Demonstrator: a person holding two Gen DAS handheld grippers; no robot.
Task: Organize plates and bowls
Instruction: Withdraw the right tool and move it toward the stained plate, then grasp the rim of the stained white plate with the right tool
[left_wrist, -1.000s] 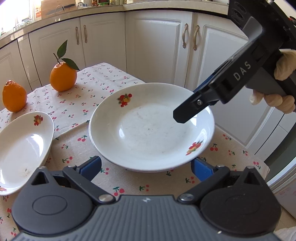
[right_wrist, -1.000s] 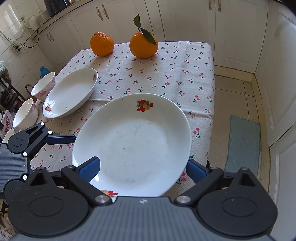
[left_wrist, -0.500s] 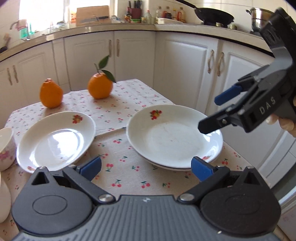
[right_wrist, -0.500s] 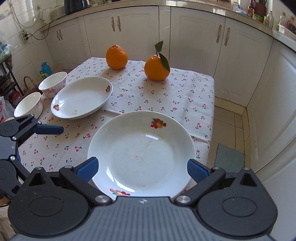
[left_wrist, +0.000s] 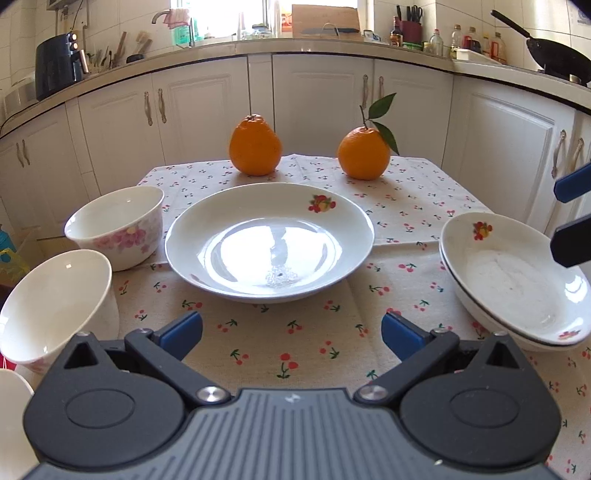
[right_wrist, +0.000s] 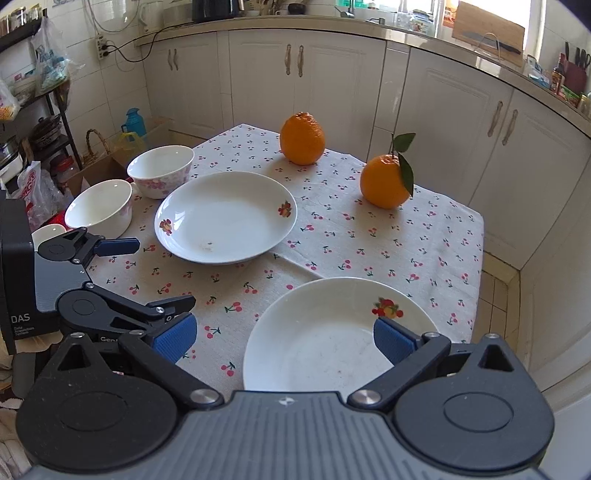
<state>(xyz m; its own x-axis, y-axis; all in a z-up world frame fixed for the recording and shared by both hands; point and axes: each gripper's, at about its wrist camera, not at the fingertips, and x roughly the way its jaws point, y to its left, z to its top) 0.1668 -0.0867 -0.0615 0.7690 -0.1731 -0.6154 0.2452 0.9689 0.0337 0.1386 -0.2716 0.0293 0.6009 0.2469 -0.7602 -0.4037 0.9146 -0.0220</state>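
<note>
White stacked plates (left_wrist: 513, 280) done; your left gripper (left_wrist: 291, 332), right gripper (right_wrist: 284, 338) released, empty. Next: fetch lone plate (left_wrist: 269, 243) left of stack.

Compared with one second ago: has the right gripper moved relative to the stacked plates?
Yes. The right gripper left the centre of the stacked plates for their right rim.
</note>
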